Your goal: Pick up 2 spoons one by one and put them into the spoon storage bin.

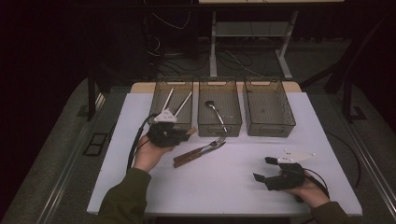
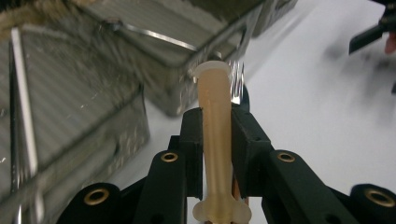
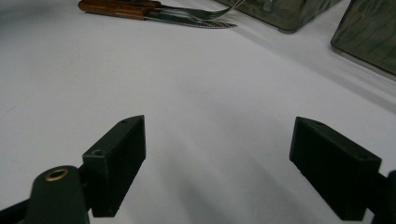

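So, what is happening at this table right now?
A person is sorting cutlery into three bins. The left tongs are shut on a pale wooden handle, near the left bin, which holds two sticks. The right tongs rest open over the white table. A fork and a knife lie before the middle bin.

No words to read

There are no letters, numbers, labels or brand marks that can be read on anything in these views.
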Tool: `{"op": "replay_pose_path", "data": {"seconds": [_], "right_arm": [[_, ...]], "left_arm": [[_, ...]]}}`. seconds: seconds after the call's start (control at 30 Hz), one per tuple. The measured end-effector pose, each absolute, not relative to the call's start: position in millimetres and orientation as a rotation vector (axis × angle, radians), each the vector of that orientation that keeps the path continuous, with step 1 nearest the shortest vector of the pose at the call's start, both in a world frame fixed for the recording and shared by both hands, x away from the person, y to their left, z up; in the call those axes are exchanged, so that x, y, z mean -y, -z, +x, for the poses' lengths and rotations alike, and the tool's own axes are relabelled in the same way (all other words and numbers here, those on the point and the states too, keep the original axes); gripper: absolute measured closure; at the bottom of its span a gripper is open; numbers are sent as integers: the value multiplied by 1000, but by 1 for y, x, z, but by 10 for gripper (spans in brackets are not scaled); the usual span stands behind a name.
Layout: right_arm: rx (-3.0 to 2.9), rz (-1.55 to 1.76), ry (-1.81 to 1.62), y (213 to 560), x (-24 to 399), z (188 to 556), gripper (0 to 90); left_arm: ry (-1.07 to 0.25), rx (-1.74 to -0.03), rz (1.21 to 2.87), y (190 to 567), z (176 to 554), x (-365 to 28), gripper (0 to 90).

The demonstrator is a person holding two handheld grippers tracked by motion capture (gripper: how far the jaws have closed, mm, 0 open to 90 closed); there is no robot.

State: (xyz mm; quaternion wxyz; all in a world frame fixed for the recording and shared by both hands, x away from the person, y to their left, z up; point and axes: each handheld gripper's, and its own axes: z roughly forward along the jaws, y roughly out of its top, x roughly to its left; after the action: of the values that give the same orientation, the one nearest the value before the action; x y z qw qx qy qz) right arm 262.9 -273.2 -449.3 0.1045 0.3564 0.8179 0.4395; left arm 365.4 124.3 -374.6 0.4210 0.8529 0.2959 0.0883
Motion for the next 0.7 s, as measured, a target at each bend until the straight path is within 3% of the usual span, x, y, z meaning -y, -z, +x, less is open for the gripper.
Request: {"op": "replay_pose_path", "data": {"seconds": [0.7], "right_arm": [[-2405, 1031, -1314, 449, 272, 263, 185]], "left_arm": [[-244, -715, 2187, 356, 454, -28, 749]]}}
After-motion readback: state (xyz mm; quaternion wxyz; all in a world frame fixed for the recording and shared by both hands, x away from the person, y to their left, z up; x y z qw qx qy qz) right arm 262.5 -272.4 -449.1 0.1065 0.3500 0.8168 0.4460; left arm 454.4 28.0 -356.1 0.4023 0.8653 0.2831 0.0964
